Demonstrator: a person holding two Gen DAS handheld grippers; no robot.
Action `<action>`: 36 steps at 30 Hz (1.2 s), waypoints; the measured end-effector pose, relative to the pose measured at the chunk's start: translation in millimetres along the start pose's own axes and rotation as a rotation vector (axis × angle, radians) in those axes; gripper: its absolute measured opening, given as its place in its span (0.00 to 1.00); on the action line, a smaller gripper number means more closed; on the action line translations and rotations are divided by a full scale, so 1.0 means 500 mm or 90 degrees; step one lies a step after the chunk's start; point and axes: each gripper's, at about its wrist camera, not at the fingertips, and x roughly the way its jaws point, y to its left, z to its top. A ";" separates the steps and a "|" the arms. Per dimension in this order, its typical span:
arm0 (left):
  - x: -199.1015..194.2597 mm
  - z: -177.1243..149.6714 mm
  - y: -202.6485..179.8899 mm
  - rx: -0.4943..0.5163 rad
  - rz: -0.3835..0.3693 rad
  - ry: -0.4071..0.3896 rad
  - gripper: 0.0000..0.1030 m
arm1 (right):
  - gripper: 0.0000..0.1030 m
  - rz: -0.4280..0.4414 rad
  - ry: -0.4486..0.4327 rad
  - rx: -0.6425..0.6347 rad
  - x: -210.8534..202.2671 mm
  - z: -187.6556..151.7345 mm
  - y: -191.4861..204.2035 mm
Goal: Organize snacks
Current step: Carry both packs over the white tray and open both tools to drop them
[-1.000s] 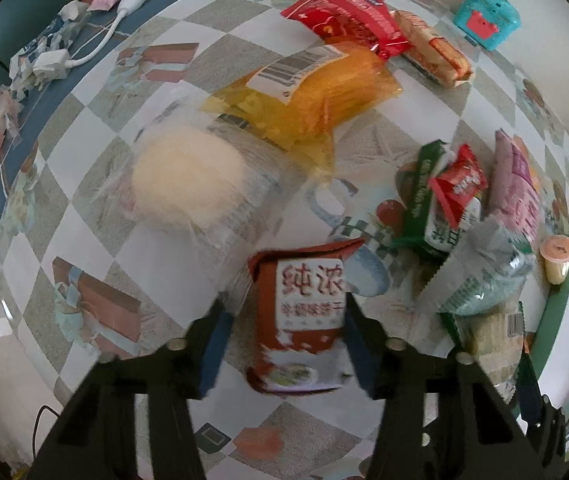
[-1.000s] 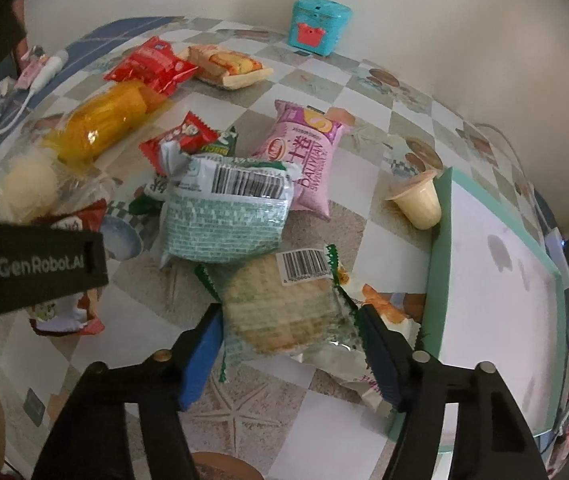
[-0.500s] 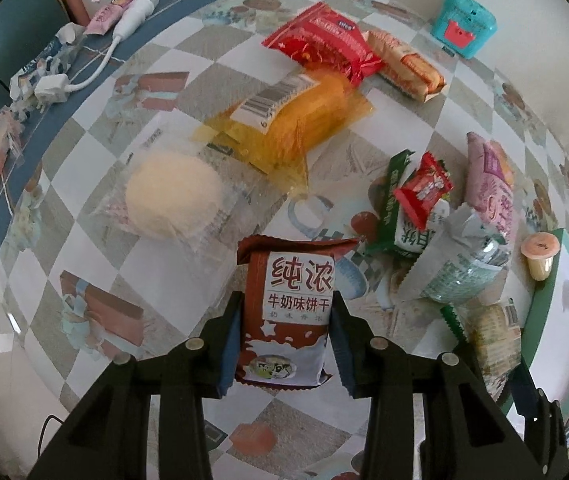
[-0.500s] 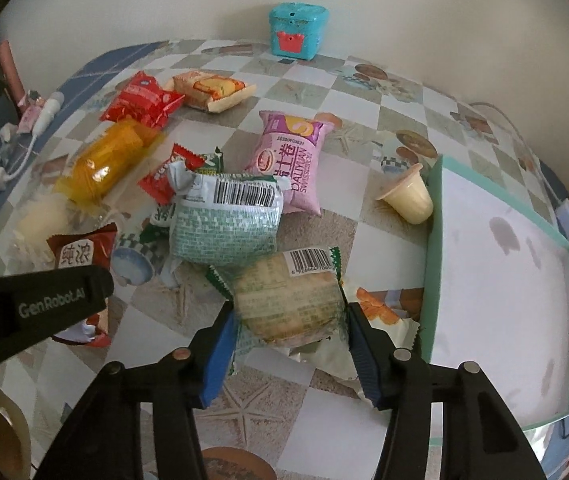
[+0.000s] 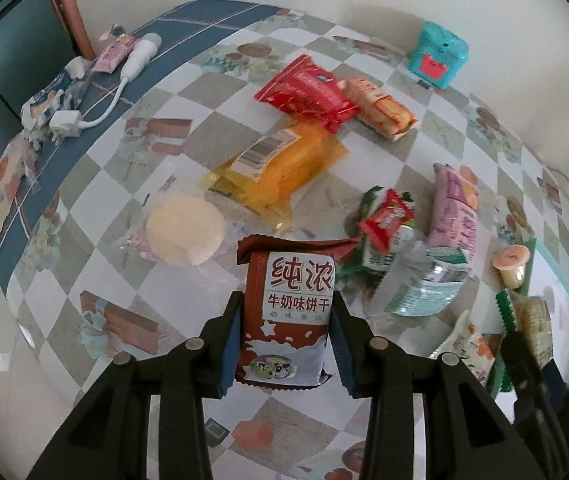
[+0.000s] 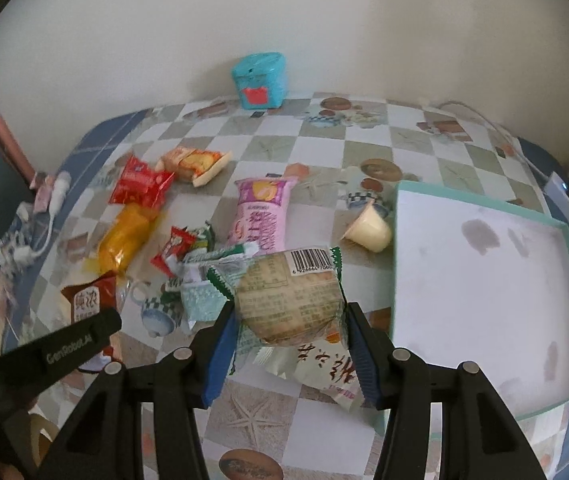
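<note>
Snacks are lying scattered over the checkered counter (image 6: 316,160) ahead of both grippers. The left gripper (image 5: 286,344) is clamping a brown milk biscuit packet (image 5: 292,312); the right gripper (image 6: 290,344) is clamping a round cake packet (image 6: 290,300), with the teal tray (image 6: 400,248) just right of it. A pale wall (image 6: 284,20) is backing the counter.

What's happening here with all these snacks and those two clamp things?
A person is sorting snacks with two hand-held grippers. The left gripper is clamped on a brown milk biscuit packet, and the right gripper grips a round cake in a clear wrapper. Both look lifted off the checkered table. Other packets lie scattered there, and the shallow green-rimmed box beside them holds no snacks.
</note>
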 end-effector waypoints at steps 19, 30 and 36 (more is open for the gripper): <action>-0.046 -0.061 -0.288 0.249 -0.095 -0.024 0.41 | 0.54 -0.126 0.004 0.267 -0.031 0.015 -0.311; -0.026 -0.121 -0.485 0.392 -0.141 -0.013 0.41 | 0.55 -0.244 0.039 0.421 -0.037 -0.025 -0.506; -0.007 -0.130 -0.535 0.416 -0.166 -0.014 0.45 | 0.56 -0.262 0.049 0.461 -0.038 -0.043 -0.552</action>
